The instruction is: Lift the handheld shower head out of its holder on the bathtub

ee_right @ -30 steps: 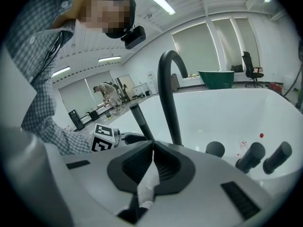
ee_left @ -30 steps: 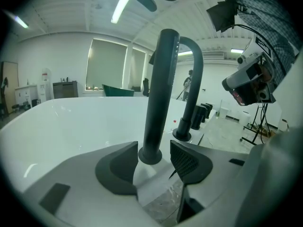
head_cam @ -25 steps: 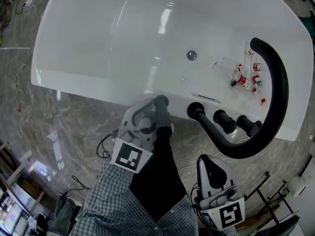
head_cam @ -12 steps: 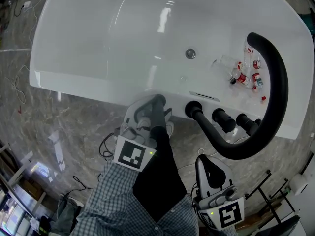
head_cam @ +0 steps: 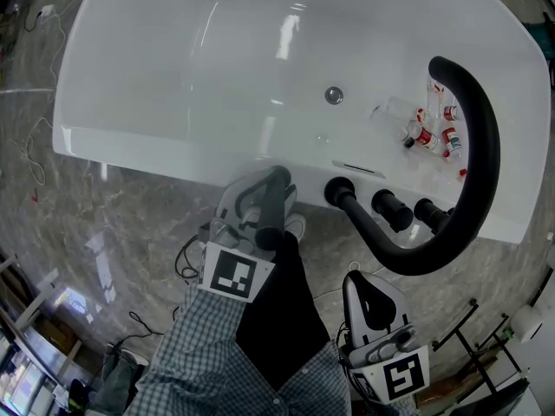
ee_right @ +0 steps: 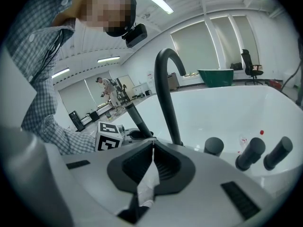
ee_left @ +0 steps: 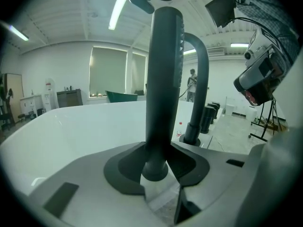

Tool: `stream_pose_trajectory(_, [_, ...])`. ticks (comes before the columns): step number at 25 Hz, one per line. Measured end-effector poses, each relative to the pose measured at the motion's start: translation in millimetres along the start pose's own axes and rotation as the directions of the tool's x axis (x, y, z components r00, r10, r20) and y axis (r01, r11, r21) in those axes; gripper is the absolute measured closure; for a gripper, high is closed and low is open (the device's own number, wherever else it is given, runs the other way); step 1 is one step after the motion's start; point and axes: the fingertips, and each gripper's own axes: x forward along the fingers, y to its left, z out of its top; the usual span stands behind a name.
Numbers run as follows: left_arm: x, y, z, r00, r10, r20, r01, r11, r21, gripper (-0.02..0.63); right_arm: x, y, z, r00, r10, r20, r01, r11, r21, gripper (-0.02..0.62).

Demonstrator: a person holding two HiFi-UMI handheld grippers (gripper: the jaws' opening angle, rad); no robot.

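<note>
A: Dark pads [ee_left: 124, 170] of the left gripper [ee_left: 158, 167] are closing on the handheld shower head [ee_left: 163, 74]; they look to be meeting both sides of its black handle, low down

B: And the other one?

A: The right gripper [ee_right: 151, 148] is clenched on nothing, held off the bathtub [head_cam: 173, 85], outside its near rim

B: So where does the shower head stand?

A: Upright on the bathtub's near rim, seemingly not yet out of its holder, which the jaws mostly hide. This reads as the grasp step; next the person likely needs a firm squeeze, then a lift straight along the handle

B: Room to move?

A: Open above. Along the bathtub's rim the arched spout [head_cam: 481, 172] and the knobs [head_cam: 392, 211] stand near the handle but apart from it, so drifting that way risks a knock; the small bottles [head_cam: 429, 137] inside the bathtub are well clear
</note>
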Motion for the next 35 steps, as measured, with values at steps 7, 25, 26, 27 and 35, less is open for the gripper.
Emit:
stream_pose_trajectory(7, [-8.0, -4.0, 7.0, 1.000, 0.004, 0.001, -0.004, 1.000, 0.013, 0.465, -3.8, 2.4, 4.0, 1.000, -0.005, 0.004, 0.005, 1.000, -0.014, 0.577])
stream_pose_trajectory(25, [-43.7, -1.3, 50.1, 0.999, 0.036, 0.019, -0.037, 0.999, 0.032, 0.465, -24.9, 11.8, 35.5, 0.997, -0.022, 0.073, 0.026, 0.998, -0.052, 0.577])
stream_pose_trajectory(26, [-46.5, -1.1, 53.9, 0.999, 0.038, 0.021, -0.039, 0.999, 0.034, 0.465, -26.3, 13.0, 37.8, 0.997, -0.023, 0.077, 0.027, 0.998, -0.054, 0.577])
stream_pose_trajectory(27, [-49.4, -1.4, 57.7, 0.999, 0.039, 0.023, -0.040, 0.999, 0.035, 0.466, -28.1, 14.4, 40.2, 0.996, -0.023, 0.081, 0.028, 0.998, -0.056, 0.577])
stream_pose_trajectory(35, [-71.7, 0.7, 87.0, 0.999, 0.041, 0.025, -0.042, 0.999, 0.027, 0.465, -46.0, 19.7, 59.4, 0.992, -0.058, 0.114, 0.066, 0.996, -0.062, 0.577])
